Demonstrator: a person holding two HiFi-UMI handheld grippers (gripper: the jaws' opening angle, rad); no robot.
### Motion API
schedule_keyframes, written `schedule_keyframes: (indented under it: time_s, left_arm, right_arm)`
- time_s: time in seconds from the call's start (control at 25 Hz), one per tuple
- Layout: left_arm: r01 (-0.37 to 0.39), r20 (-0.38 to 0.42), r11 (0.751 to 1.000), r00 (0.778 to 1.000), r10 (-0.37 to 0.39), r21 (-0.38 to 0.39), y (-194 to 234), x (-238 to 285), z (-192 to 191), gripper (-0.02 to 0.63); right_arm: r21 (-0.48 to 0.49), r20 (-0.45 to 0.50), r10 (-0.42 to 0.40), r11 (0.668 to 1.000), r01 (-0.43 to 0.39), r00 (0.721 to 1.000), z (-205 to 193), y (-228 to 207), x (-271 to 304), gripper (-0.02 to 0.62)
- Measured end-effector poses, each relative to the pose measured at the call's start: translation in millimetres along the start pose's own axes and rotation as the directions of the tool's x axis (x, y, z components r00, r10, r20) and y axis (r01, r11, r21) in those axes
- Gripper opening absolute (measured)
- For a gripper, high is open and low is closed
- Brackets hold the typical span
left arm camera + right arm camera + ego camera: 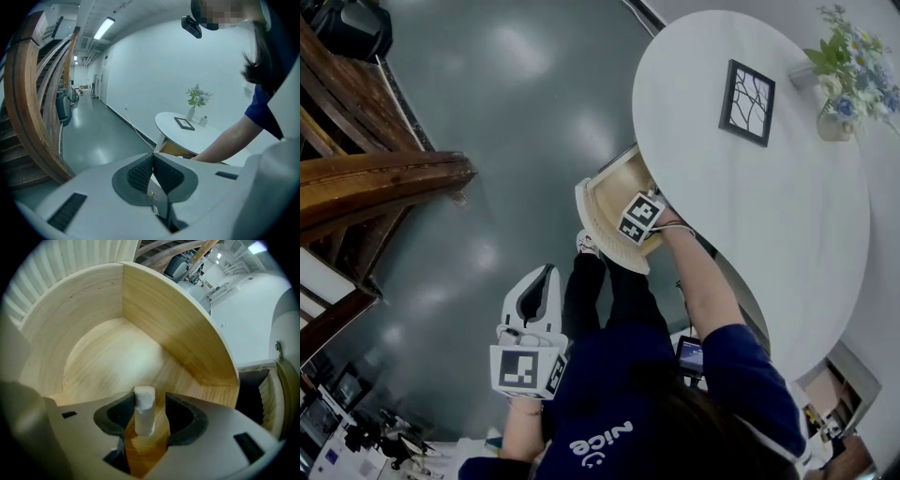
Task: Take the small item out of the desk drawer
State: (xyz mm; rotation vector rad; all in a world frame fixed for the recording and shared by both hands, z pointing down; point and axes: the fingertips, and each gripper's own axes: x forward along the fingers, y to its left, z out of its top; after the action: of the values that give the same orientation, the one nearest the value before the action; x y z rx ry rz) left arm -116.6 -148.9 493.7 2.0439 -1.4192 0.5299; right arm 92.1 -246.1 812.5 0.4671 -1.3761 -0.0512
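Note:
A curved wooden drawer (602, 199) stands pulled out from under the round white desk (769, 225). My right gripper (149, 420) reaches down into it, and in the head view only its marker cube (639, 217) shows. A small white cylinder (144, 404) stands upright on the drawer floor (117, 362) between the open jaws, close to the left pad, with a gap to the right pad. My left gripper (542, 281) hangs over the floor beside the person's legs, far from the drawer. Its pads (140, 171) meet with nothing between them.
On the desk lie a black picture frame (747, 102) and a vase of flowers (844, 84). A wooden stair rail (366, 178) runs along the left. The drawer's curved wall (164, 310) rises close around my right gripper. Grey floor (506, 103) lies between the stairs and the desk.

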Motion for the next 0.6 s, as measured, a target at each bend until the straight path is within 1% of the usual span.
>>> schedule_keyframes:
  time_s: [0.16, 0.32, 0.4, 0.6]
  left_arm:
    - [-0.009, -0.005, 1.0, 1.0, 0.009, -0.008, 0, 2, 0, 0.003]
    - [-0.032, -0.01, 0.999, 0.999, 0.032, -0.004, 3, 2, -1, 0.004]
    - [-0.035, -0.013, 0.999, 0.999, 0.034, -0.007, 3, 2, -3, 0.003]
    - [-0.039, -0.004, 0.999, 0.999, 0.039, -0.016, 5, 2, 0, 0.003]
  right_arm:
    - [-0.021, 0.002, 0.015, 1.0, -0.015, 1.0, -1, 1, 6, 0.204]
    - [-0.07, -0.018, 0.031, 0.997, -0.032, 0.999, -4, 2, 11, 0.167]
    - [-0.078, -0.019, 0.036, 0.996, -0.037, 0.999, -3, 2, 12, 0.15]
    - [-0.1, -0.013, 0.03, 0.995, -0.031, 0.999, -1, 3, 11, 0.138]
